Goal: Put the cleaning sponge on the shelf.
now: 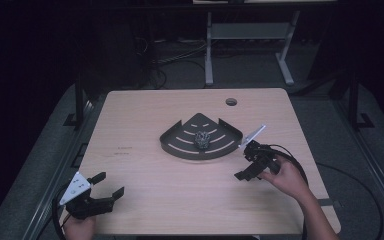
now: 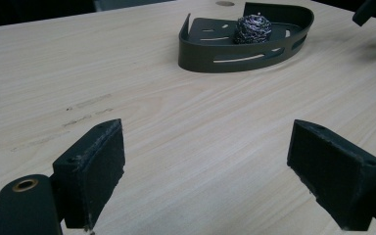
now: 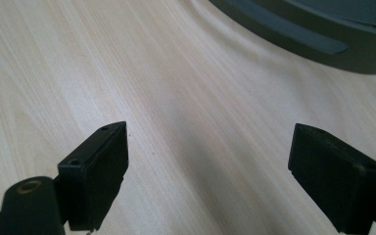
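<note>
A light wooden table (image 1: 145, 200) bears a dark corner tray (image 1: 180, 145).

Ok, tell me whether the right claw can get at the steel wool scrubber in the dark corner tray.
Probably yes: the right claw is open beside the dark corner tray, whose low wall leaves the steel wool scrubber exposed from above.

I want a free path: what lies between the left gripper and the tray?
Nothing. In the high view, only bare table lies between the left gripper and the tray. The left gripper view shows the same.
</note>
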`<state>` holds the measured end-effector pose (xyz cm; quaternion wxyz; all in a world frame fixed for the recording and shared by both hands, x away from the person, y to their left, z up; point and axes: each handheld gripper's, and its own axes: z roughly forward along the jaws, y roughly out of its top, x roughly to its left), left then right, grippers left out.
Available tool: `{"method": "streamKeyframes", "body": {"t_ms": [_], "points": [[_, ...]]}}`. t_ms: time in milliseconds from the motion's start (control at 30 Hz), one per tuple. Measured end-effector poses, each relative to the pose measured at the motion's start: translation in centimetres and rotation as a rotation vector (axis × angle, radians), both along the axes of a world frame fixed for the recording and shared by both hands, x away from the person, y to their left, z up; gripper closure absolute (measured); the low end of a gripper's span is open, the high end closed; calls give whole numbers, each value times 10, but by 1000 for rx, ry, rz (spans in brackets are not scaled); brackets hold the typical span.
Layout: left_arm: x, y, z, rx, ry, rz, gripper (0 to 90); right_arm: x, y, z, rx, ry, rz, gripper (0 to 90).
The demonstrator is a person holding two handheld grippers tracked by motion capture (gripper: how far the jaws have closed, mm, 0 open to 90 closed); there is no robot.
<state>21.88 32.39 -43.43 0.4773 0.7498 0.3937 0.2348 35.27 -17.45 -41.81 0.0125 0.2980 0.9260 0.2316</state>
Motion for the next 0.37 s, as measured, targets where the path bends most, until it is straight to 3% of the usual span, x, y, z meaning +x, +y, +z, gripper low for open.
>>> {"method": "streamKeyframes", "body": {"t_ms": [367], "points": [[2, 0, -1, 2, 2, -1, 134, -13, -5, -9, 11, -7, -9, 145]]}}
